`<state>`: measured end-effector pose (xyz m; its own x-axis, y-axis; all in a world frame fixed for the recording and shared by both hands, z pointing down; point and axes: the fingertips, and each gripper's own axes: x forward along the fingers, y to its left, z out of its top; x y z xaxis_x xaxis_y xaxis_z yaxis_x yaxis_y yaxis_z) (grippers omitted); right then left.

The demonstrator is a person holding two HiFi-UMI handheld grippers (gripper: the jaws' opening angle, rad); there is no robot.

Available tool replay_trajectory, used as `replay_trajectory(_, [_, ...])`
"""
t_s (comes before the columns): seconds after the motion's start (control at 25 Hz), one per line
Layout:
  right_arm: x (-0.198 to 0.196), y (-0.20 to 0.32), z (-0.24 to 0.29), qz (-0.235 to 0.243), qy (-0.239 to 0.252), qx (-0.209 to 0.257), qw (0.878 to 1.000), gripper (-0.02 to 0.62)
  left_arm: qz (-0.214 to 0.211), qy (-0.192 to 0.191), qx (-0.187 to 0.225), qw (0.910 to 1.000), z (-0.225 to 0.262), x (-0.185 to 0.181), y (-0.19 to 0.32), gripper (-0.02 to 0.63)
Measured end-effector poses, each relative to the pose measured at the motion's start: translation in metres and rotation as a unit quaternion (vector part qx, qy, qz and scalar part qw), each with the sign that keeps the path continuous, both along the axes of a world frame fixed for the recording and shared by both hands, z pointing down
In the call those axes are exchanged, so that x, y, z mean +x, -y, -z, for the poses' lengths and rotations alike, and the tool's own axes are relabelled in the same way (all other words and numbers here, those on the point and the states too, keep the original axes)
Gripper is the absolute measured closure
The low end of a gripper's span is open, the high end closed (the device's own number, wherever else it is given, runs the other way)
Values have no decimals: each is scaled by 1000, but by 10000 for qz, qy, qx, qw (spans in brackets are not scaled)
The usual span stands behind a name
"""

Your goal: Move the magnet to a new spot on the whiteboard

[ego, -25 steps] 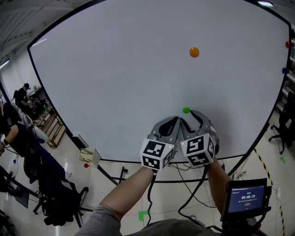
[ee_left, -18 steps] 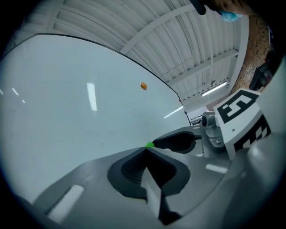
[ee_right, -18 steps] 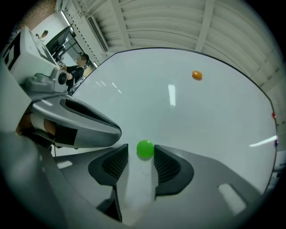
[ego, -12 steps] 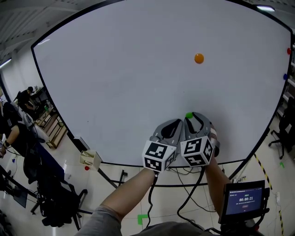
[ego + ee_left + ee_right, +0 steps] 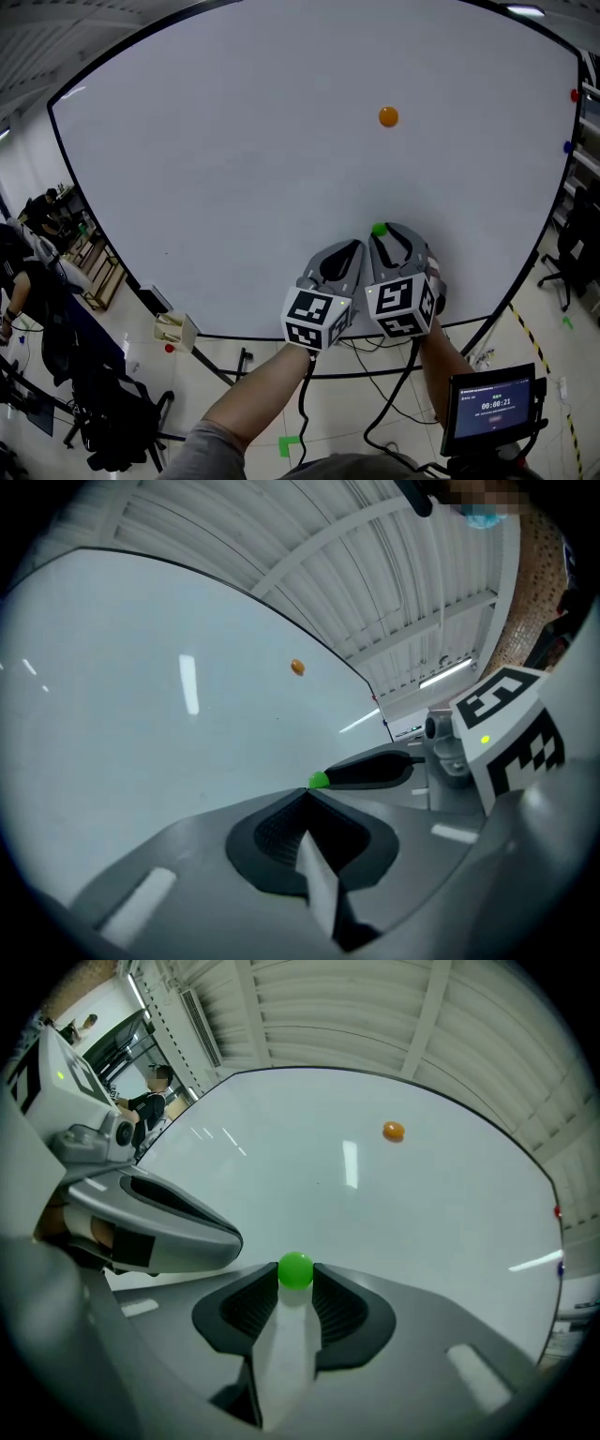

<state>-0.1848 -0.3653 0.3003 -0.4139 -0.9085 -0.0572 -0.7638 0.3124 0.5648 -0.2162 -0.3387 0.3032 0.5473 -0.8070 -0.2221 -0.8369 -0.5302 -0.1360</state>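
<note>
**Grasp stage**

Found left claw (image 5: 307, 794) nearest, jaws pinched together on nothing, parked just left of right claw (image 5: 296, 1277). Logged right jaws just closing in, pads pressed on both sides of green magnet (image 5: 296, 1270). Placed that magnet low on whiteboard (image 5: 234, 141), right of centre. Spotted orange magnet (image 5: 388, 116) higher up, well apart from the green. Noted red magnet (image 5: 575, 95) and blue magnet (image 5: 567, 146) at far right edge.

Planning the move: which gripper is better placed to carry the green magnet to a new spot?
Right. The right gripper has just been closing its jaws on the green magnet, now pinched between them. The left gripper is shut, empty, beside it.
</note>
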Motion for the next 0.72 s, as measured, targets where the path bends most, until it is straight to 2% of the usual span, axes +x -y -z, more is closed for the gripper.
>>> replay_trajectory(0.16, [14, -1, 8, -141, -6, 25, 9999, 471, -273, -34, 70, 9996, 7, 16, 6, 604])
replay_trajectory(0.28, [47, -4, 12, -402, -38, 24, 9992, 471, -565, -68, 145, 9983, 12, 46, 4, 604])
replay_trajectory(0.4, [101, -8, 22, -706, -21, 91, 9975, 471, -907, -70, 265, 9955, 22, 98, 0, 604])
replay_trajectory(0.56, [191, -14, 43, -1082, 62, 282, 9937, 471, -1360, -17, 499, 9895, 41, 186, -5, 604])
replay_trajectory(0.72, [265, -9, 59, -1272, 150, 396, 9910, 471, -1600, -34, 665, 9849, 57, 259, 4, 604])
